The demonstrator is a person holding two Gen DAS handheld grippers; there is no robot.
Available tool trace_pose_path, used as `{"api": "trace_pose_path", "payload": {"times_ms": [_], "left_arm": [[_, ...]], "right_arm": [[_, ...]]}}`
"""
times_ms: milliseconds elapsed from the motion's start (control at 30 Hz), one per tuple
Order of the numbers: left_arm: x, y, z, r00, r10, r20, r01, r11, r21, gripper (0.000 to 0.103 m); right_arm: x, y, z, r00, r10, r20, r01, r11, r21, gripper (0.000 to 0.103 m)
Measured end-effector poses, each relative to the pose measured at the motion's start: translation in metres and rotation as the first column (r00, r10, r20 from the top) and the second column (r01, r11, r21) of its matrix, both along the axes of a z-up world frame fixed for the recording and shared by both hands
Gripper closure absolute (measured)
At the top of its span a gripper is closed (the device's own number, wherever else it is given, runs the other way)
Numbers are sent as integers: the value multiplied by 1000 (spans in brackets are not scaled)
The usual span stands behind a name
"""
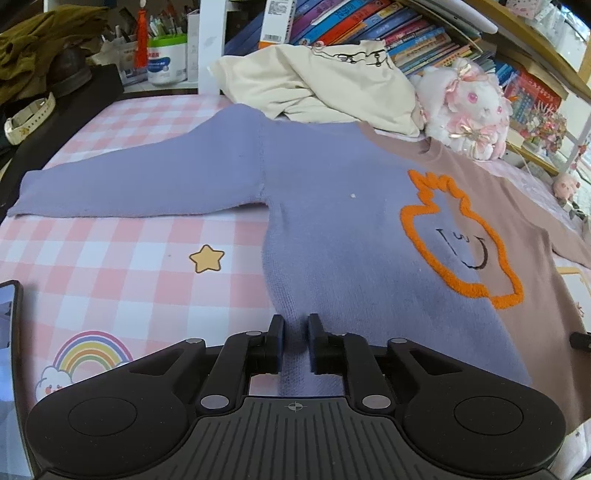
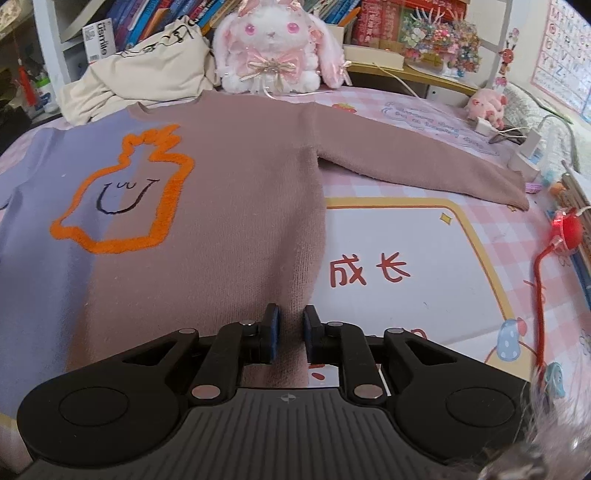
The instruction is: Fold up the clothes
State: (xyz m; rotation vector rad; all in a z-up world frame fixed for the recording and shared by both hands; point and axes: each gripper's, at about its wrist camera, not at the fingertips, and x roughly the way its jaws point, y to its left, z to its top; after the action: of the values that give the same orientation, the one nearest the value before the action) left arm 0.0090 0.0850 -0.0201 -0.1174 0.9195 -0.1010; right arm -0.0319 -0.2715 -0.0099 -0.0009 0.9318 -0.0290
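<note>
A two-tone sweater (image 1: 332,206) lies flat, front up, on a pink checked bedsheet (image 1: 129,258). Its left half is purple, its right half dusty pink (image 2: 229,192), with an orange outlined figure (image 1: 461,243) on the chest. Both sleeves are spread out to the sides. My left gripper (image 1: 295,325) is at the purple hem corner with its fingers closed on a narrow fold of the knit. My right gripper (image 2: 291,315) is at the pink hem corner, its fingers likewise closed on a fold of the knit.
A crumpled cream garment (image 1: 314,85) and a white plush rabbit (image 2: 273,48) sit beyond the collar. Bookshelves (image 1: 369,22) stand behind. A phone (image 1: 9,314) lies at the left edge. A red cable toy (image 2: 565,229) and chargers (image 2: 528,147) lie at the right.
</note>
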Motion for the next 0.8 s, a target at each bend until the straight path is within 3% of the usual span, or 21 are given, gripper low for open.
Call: {"api": "trace_pose_path", "payload": {"times_ms": [67, 100, 200, 267, 333, 500, 567, 800], "left_arm": [[-1, 0, 2, 1000, 1, -6, -1, 1000, 3, 85], [-2, 0, 3, 1000, 0, -9, 0, 1000, 5, 84], [-7, 0, 7, 1000, 0, -4, 0, 1000, -11, 65], [-11, 0, 10, 1000, -4, 12, 4, 1000, -25, 46], [-15, -5, 14, 999, -32, 43, 32, 999, -15, 40], [-20, -17, 21, 990, -120, 78, 116, 992, 53, 30], [-22, -20, 23, 985, -143, 94, 136, 988, 76, 24], [-28, -20, 26, 971, -208, 115, 193, 973, 131, 20]], "right_arm": [[-2, 3, 2, 1000, -13, 2, 13, 1000, -1, 77], [-3, 5, 3, 1000, -19, 4, 19, 1000, -1, 68], [-12, 15, 7, 999, -15, 28, 15, 1000, -4, 57], [-15, 22, 10, 999, -7, 42, 8, 1000, -17, 48], [-16, 29, 12, 998, 10, 57, -9, 1000, -19, 35], [-20, 47, 15, 996, 53, 77, -51, 998, -28, 24], [-21, 52, 15, 995, 67, 81, -64, 998, -28, 22], [-22, 70, 11, 996, 72, 60, -70, 997, -27, 19]]}}
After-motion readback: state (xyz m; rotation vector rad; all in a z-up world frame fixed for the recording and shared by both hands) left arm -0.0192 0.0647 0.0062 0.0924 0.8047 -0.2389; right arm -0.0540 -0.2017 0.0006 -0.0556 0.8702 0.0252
